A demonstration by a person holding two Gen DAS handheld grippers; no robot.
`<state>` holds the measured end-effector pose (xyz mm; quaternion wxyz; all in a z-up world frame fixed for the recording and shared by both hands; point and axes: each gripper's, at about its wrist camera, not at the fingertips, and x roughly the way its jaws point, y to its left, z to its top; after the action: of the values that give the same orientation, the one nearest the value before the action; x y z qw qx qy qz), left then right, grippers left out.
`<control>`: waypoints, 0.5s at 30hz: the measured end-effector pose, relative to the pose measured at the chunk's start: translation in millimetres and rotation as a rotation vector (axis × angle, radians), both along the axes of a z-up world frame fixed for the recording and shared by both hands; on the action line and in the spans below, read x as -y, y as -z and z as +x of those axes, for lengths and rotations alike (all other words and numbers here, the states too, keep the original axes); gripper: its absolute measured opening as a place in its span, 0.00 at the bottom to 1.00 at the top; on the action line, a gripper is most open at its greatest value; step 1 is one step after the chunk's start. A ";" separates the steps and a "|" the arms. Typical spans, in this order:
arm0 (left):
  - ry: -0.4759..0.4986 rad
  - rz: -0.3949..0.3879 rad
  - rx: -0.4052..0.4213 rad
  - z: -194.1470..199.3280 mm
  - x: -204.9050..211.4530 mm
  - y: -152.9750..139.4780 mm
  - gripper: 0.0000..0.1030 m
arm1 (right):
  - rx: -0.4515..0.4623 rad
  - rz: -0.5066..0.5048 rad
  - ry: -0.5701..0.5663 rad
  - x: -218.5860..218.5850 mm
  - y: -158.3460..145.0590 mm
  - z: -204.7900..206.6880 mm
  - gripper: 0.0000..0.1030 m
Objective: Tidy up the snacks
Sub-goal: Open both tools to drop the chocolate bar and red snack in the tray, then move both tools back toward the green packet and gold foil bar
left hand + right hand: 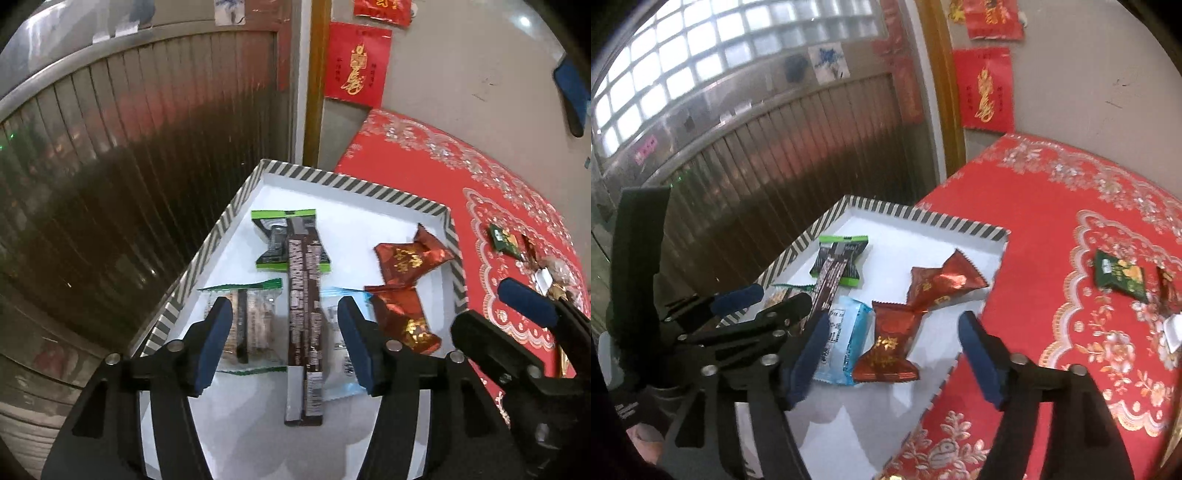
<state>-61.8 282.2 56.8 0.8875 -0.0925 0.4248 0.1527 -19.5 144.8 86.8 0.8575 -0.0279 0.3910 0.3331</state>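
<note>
White tray [332, 181] with striped rim holds a long brown bar [304, 317] and two red foil packets [406, 258]. Both tongs, left [284, 343] and right [892, 354], stand released, gripping nothing.

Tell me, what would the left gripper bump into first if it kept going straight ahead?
Probably the long brown bar. The left gripper is open and points down into the tray, with the bar lying right between its fingers. Depth is hard to judge, so how close it is stays unclear.
</note>
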 end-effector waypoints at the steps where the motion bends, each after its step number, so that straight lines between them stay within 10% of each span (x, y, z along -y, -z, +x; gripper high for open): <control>1: 0.003 0.001 0.003 -0.3 2.1 -0.7 0.59 | 0.001 0.014 0.008 6.0 -2.4 -1.7 0.78; 15: 0.119 -0.004 0.046 7.4 63.0 -19.0 0.70 | 0.002 0.005 0.112 85.1 -8.9 -18.8 0.82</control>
<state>-54.4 219.2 75.8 0.9044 -0.0722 0.4093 0.0965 -38.3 59.7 95.7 0.8754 -0.0045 0.3901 0.2854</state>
